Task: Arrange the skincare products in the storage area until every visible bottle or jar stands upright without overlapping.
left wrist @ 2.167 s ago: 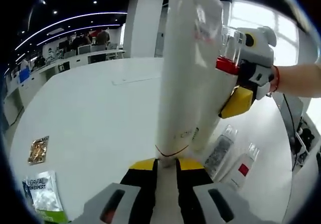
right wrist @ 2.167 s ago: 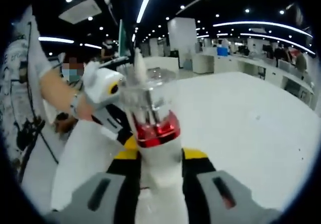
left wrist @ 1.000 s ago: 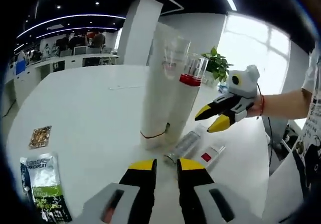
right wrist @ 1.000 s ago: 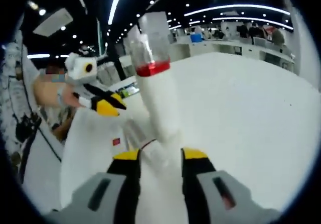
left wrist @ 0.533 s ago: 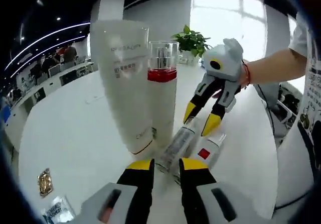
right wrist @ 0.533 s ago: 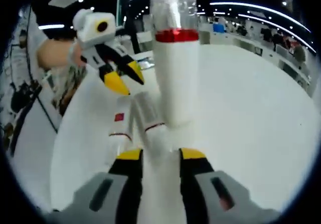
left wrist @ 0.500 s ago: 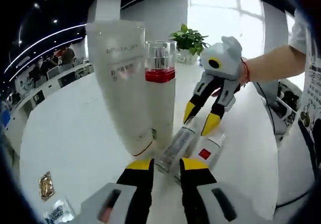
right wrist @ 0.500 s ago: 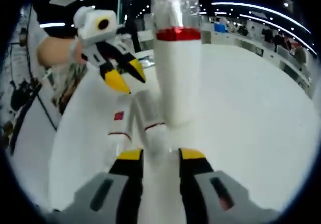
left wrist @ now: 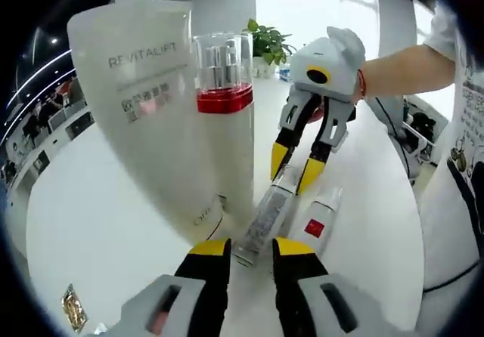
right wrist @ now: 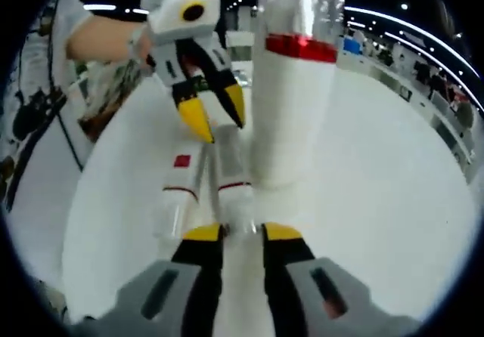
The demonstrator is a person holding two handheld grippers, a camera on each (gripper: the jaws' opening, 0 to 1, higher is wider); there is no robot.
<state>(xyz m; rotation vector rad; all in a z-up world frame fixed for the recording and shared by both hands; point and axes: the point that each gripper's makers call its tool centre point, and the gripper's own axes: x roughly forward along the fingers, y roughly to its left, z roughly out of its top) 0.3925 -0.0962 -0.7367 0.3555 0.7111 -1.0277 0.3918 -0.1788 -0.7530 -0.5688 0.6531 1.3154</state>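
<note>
On the white table (left wrist: 91, 201) two products stand upright, touching side by side: a big white tube (left wrist: 147, 118) marked REVITALIFT and a tall white bottle (left wrist: 227, 125) with a red band under a clear cap. In the left gripper view the tube sits at about 10 o'clock and the bottle at 12 o'clock from the left gripper (left wrist: 249, 250), whose yellow-tipped jaws stand a little apart with nothing clamped between them. Two small bottles lie flat just beyond those jaws: a clear-capped one (left wrist: 265, 216) with its end right between the tips, and a white one with a red square label (left wrist: 318, 220) at 1 o'clock, just beside it.

The right gripper (left wrist: 295, 167) comes down from 1 o'clock, a person's hand behind it, its jaws spread over the far end of the clear-capped bottle; I cannot tell whether they touch it.

In the right gripper view the right gripper (right wrist: 233, 235) has its jaws parted at the near ends of the lying bottles, with the tall bottle (right wrist: 291, 103) upright at 1 o'clock
</note>
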